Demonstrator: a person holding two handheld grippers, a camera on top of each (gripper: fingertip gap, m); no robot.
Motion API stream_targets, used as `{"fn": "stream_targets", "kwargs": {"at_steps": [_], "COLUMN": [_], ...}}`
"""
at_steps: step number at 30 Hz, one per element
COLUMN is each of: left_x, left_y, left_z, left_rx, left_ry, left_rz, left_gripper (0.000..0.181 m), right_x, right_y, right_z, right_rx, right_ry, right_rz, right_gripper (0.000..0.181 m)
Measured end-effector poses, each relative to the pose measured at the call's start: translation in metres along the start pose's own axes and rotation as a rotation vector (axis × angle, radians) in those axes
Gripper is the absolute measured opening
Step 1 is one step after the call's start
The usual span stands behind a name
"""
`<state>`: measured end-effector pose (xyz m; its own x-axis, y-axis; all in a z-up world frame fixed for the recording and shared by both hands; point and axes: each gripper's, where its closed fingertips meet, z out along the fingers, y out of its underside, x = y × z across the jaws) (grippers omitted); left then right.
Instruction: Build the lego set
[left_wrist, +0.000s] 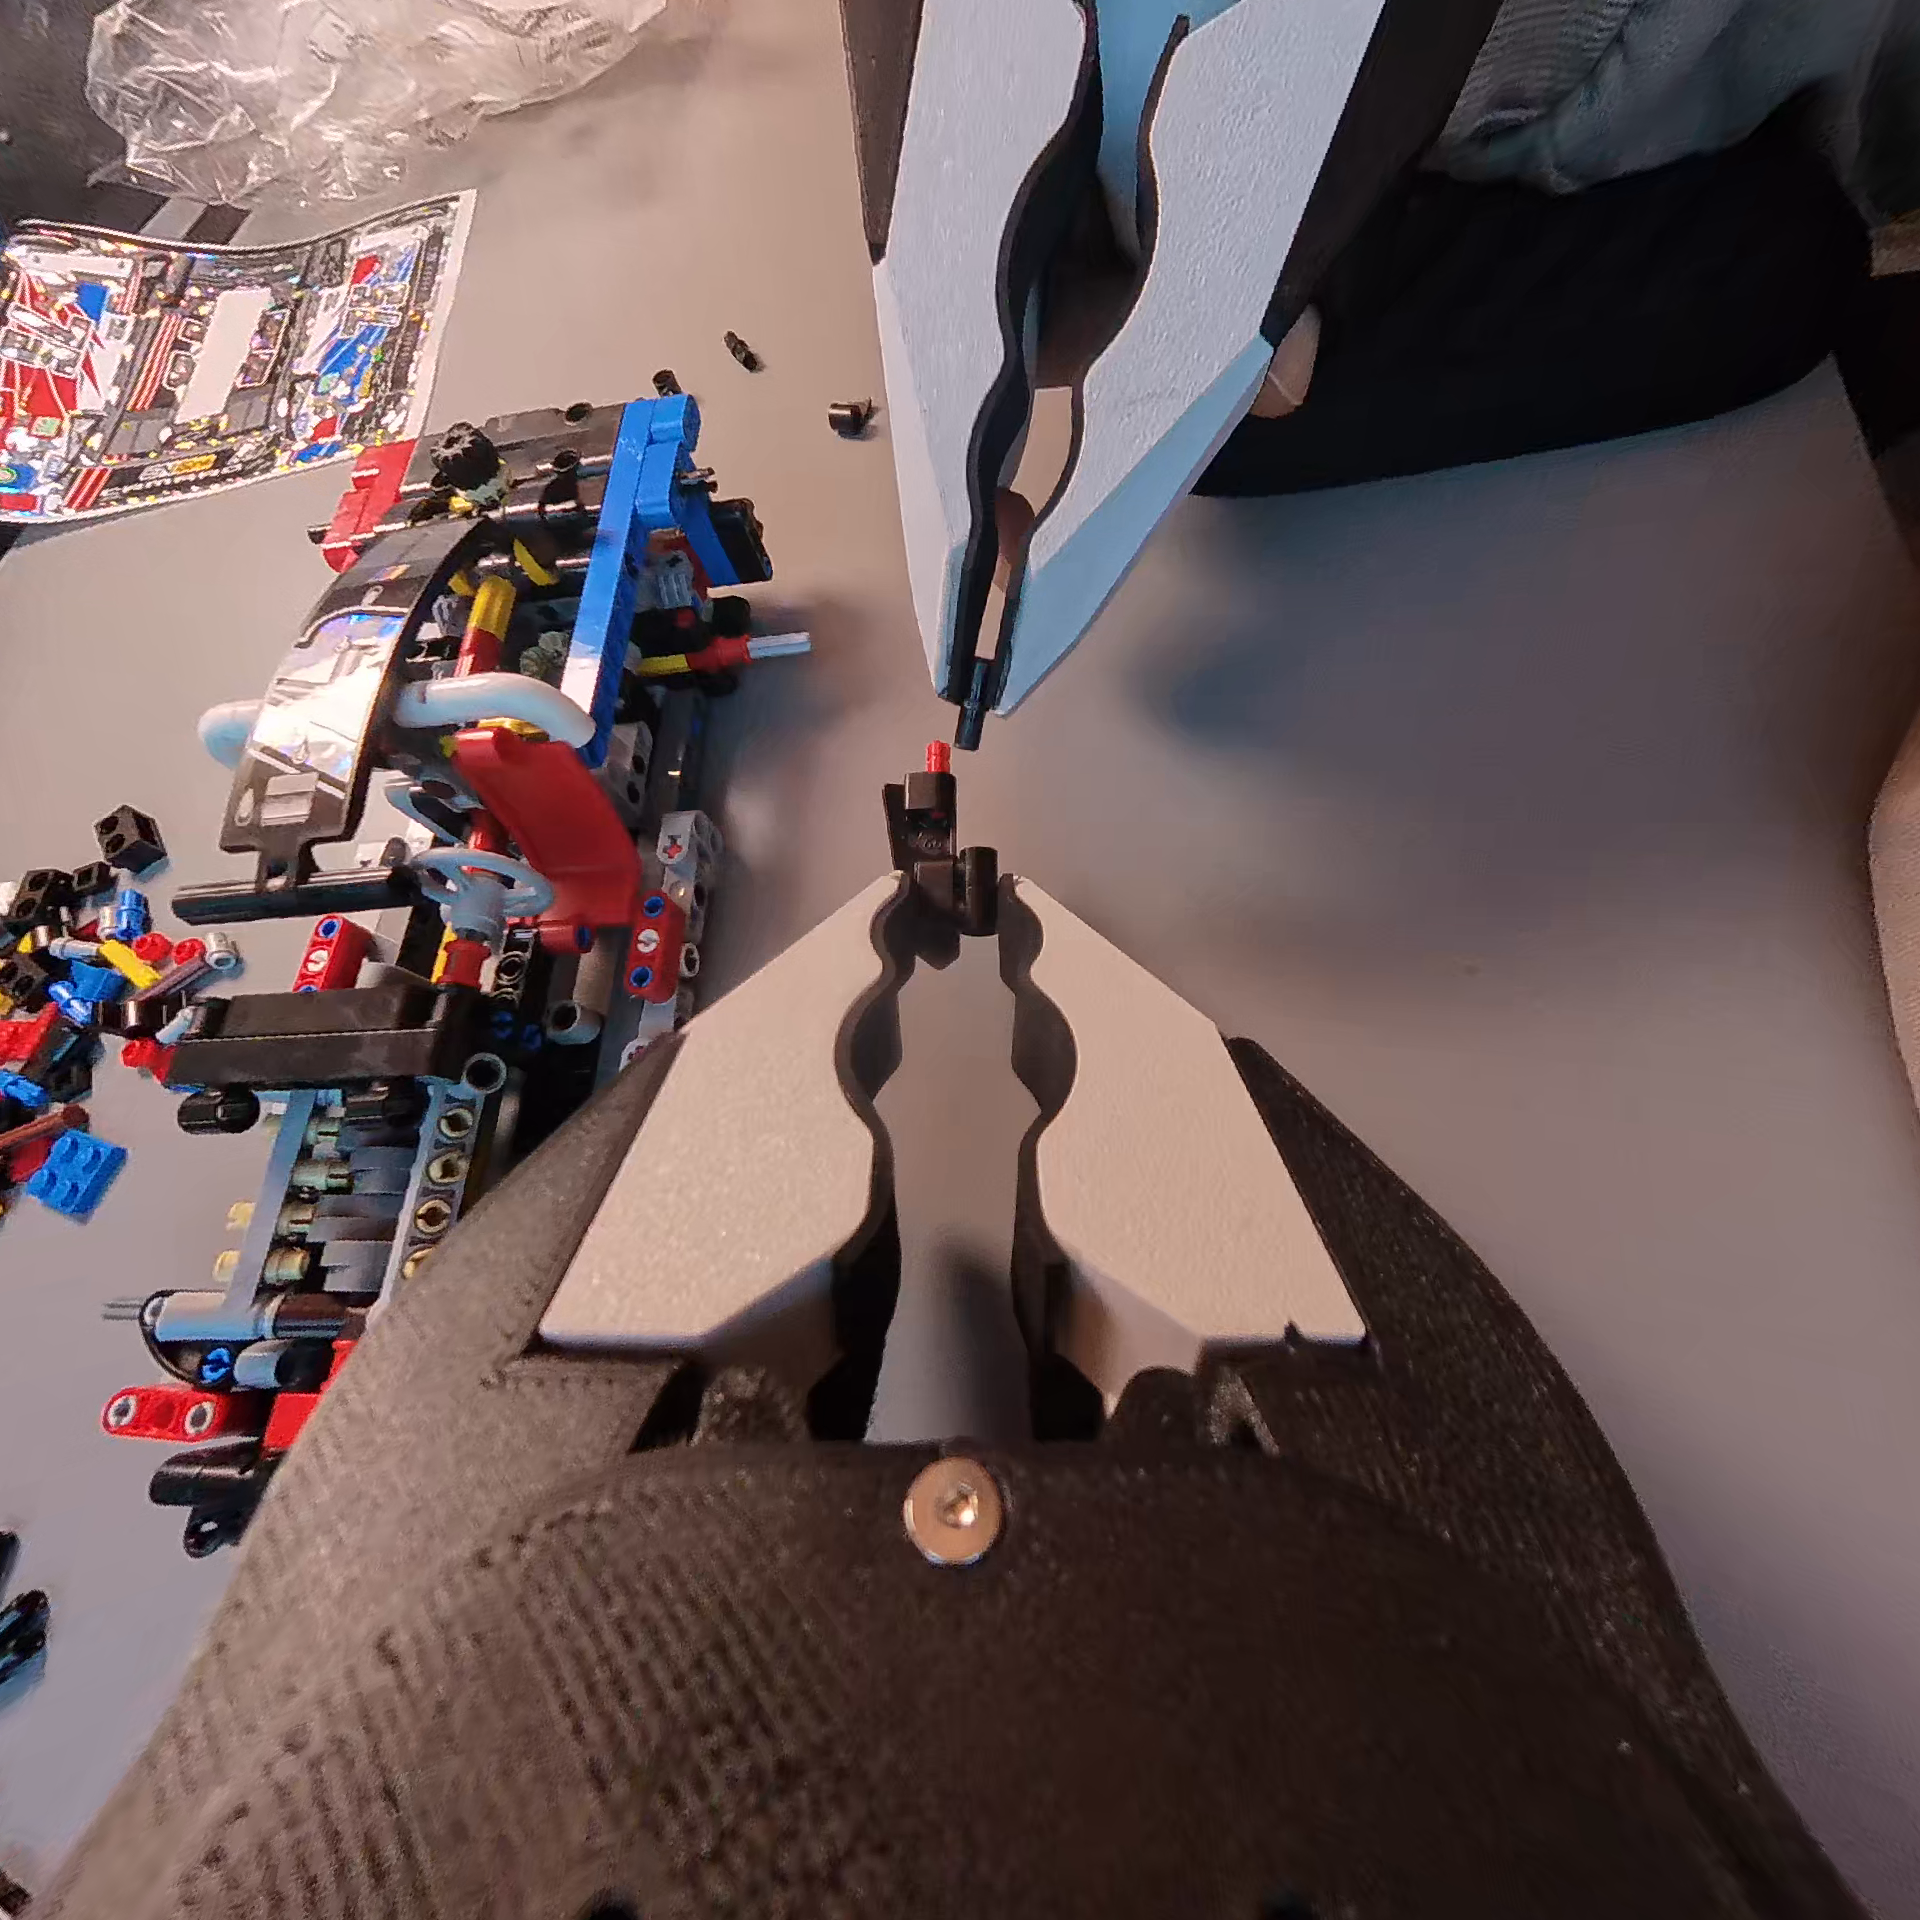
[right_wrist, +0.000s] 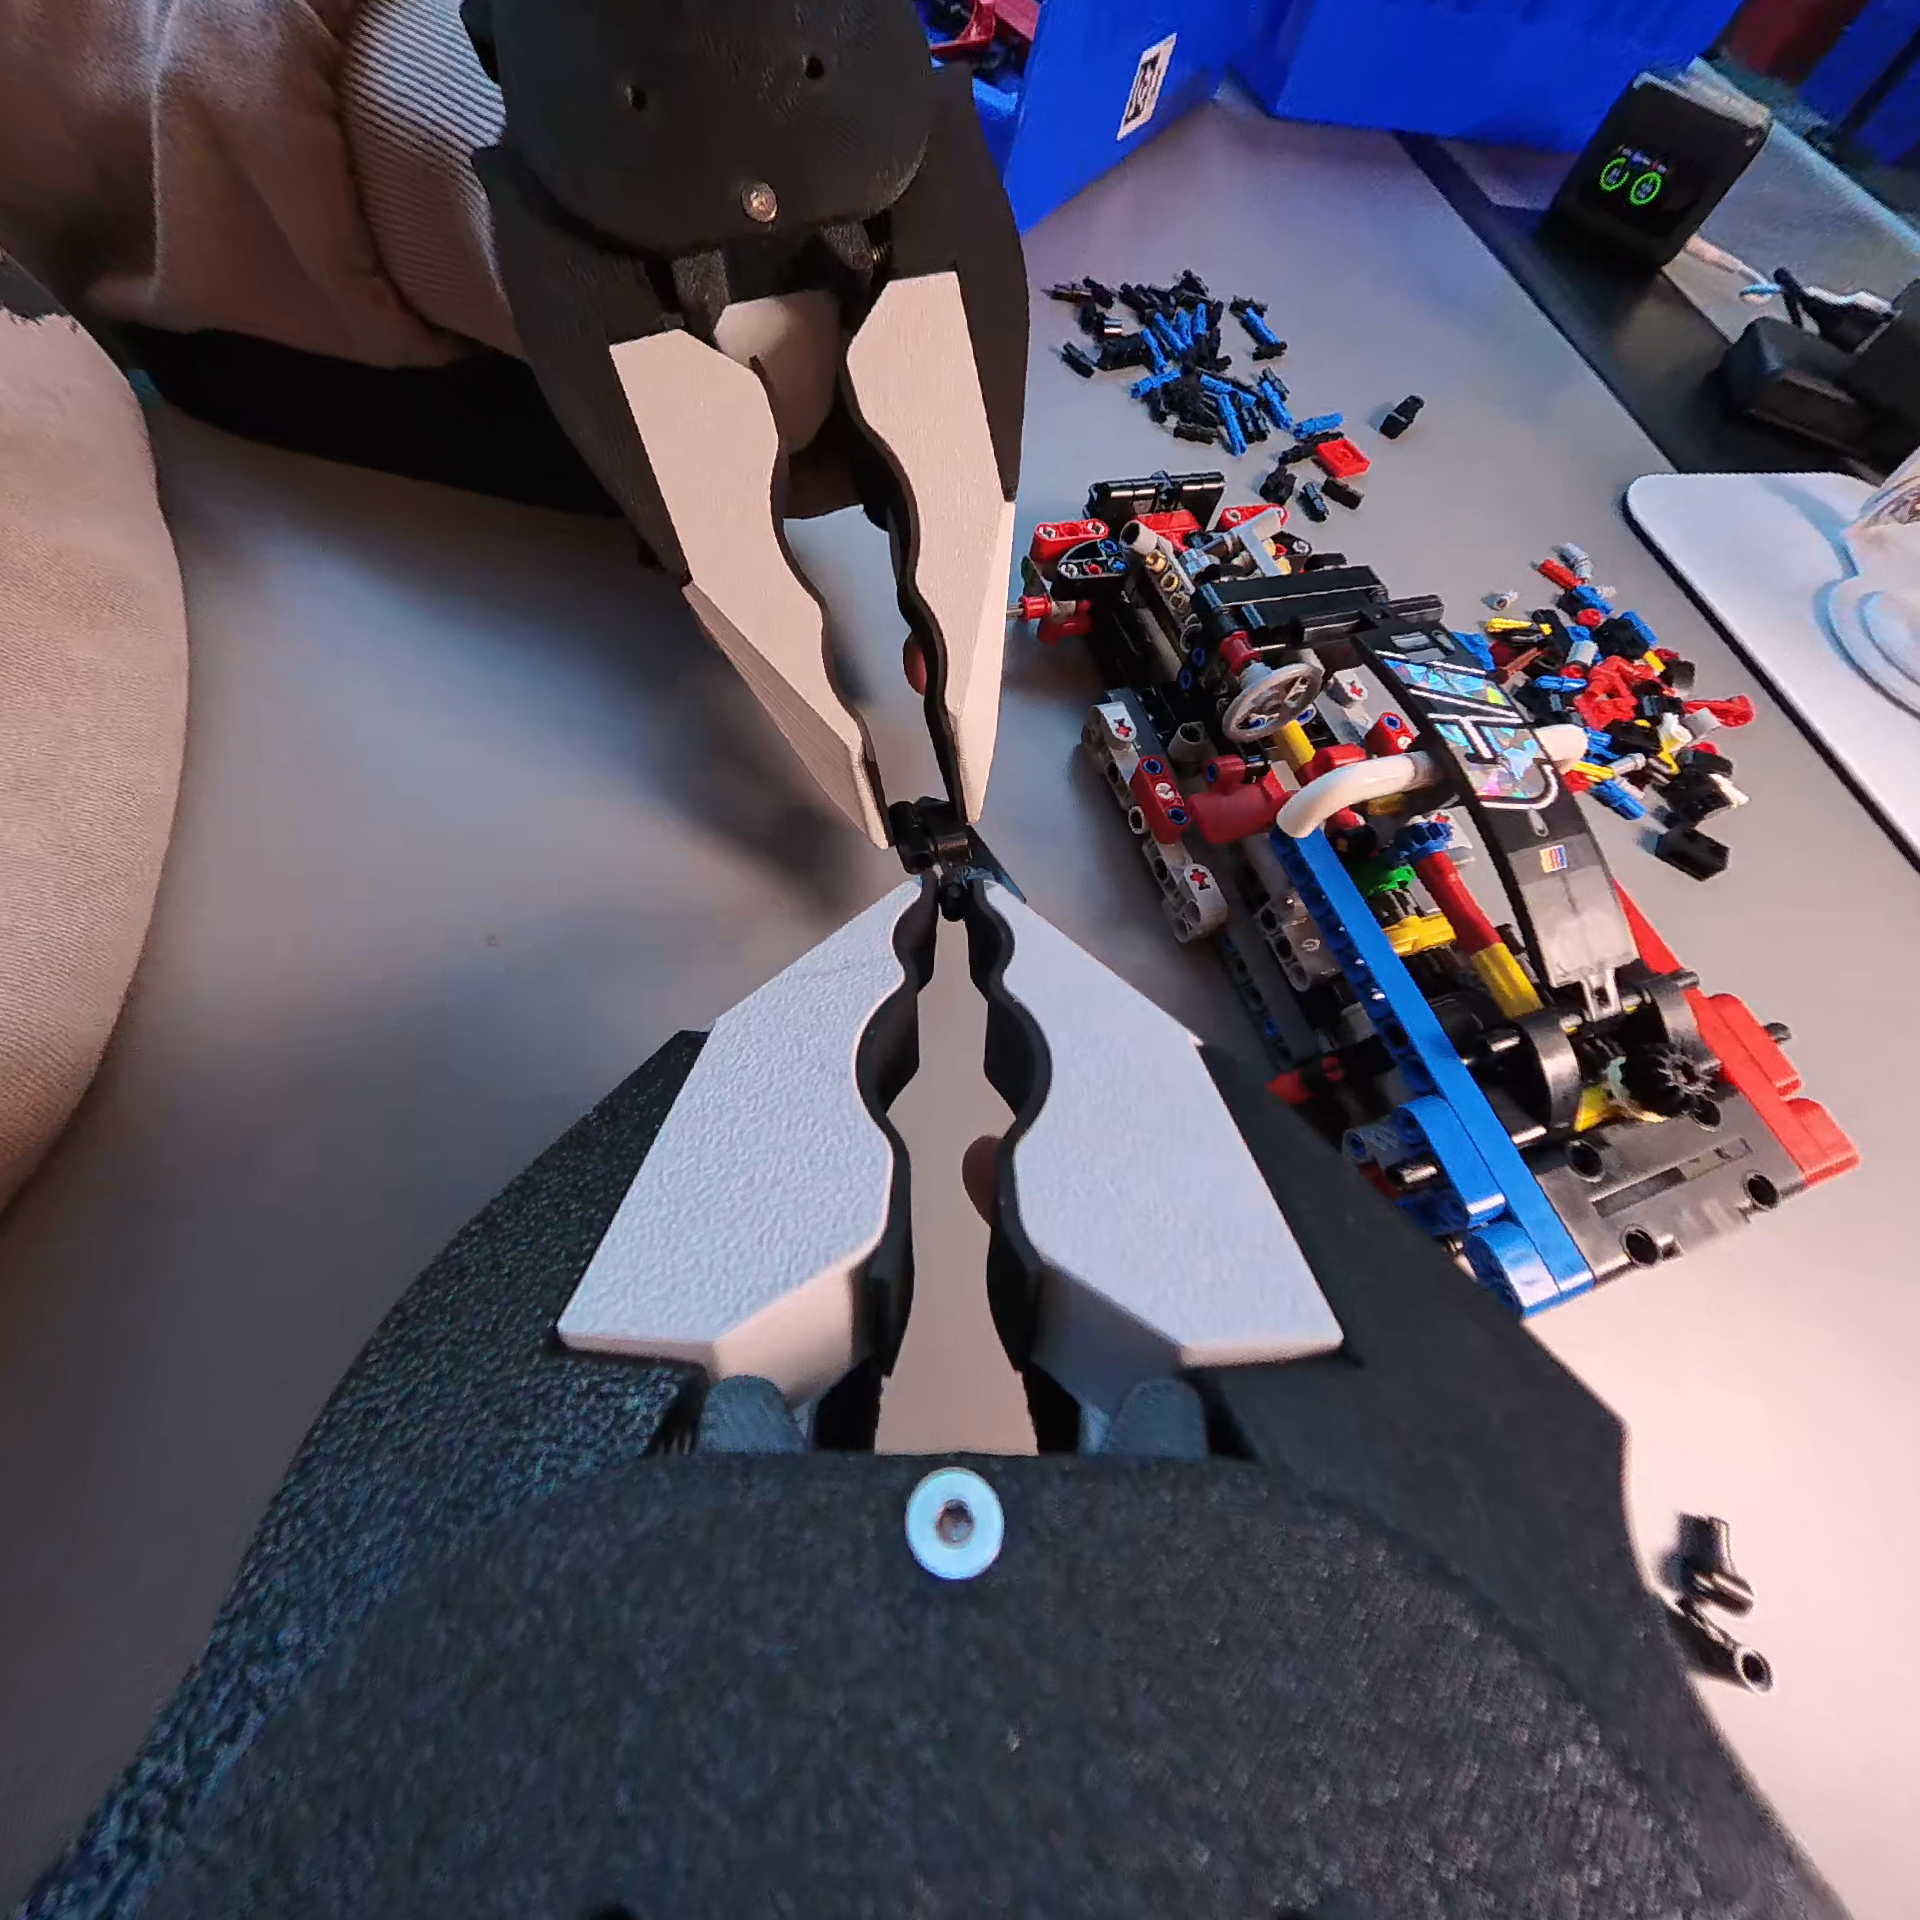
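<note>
Left claw (left_wrist: 948, 894) pinches a small black connector (left_wrist: 935, 842); right claw (left_wrist: 977, 707), at twelve o'clock, pinches a black pin (left_wrist: 971, 717). Both parts judged light, rigid, slippery; grip their ends.

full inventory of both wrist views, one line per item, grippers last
Car model: one, black, blue and red, on the grey table.
Mixed loose pieces: one pile, beside the model.
Blue and black pins: one pile, behind the model.
Sticker sheet: one, multicoloured, far left.
Plastic bag: one, clear, crumpled.
Small subassembly: one, black with a red pin, in the left gripper.
Black pin: one, in the right gripper.
Grippers: two, grey fingers, both shut, tips facing.
</note>
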<state>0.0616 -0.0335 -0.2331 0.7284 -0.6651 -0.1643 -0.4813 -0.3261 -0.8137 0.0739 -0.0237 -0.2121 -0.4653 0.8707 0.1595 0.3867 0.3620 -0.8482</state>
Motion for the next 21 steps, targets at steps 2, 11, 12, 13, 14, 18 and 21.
{"fn": "stream_targets", "kwargs": {"at_steps": [2, 11, 12, 13, 14, 18, 21], "left_x": [0.001, -0.009, -0.009, -0.010, -0.010, -0.009, -0.007], "left_y": [-0.002, -0.022, -0.023, -0.024, -0.025, -0.029, -0.030], "left_z": [0.000, -0.012, -0.013, -0.014, -0.015, -0.017, -0.017], "left_rx": [0.010, 0.146, 0.155, 0.163, 0.169, 0.190, 0.201], "left_ry": [0.003, -0.026, -0.032, -0.036, -0.037, -0.041, -0.027], "left_rz": [-0.011, -0.070, -0.071, -0.070, -0.071, -0.065, -0.072], "left_gripper": [0.013, 0.013, 0.013, 0.013, 0.013, 0.013, 0.013], "right_x": [0.000, 0.001, 0.001, 0.001, 0.001, 0.000, 0.001], "right_y": [-0.001, -0.022, -0.023, -0.024, -0.024, -0.024, -0.025], "right_z": [0.001, -0.005, -0.006, -0.006, -0.006, -0.004, -0.005], "right_rx": [0.003, 0.128, 0.141, 0.148, 0.150, 0.150, 0.161], "right_ry": [0.004, -0.006, -0.012, -0.014, -0.013, -0.015, -0.010], "right_rz": [-0.003, 0.042, 0.053, 0.061, 0.062, 0.060, 0.063], "right_gripper": [0.003, 0.003, 0.003, 0.003, 0.003, 0.003, 0.003]}}
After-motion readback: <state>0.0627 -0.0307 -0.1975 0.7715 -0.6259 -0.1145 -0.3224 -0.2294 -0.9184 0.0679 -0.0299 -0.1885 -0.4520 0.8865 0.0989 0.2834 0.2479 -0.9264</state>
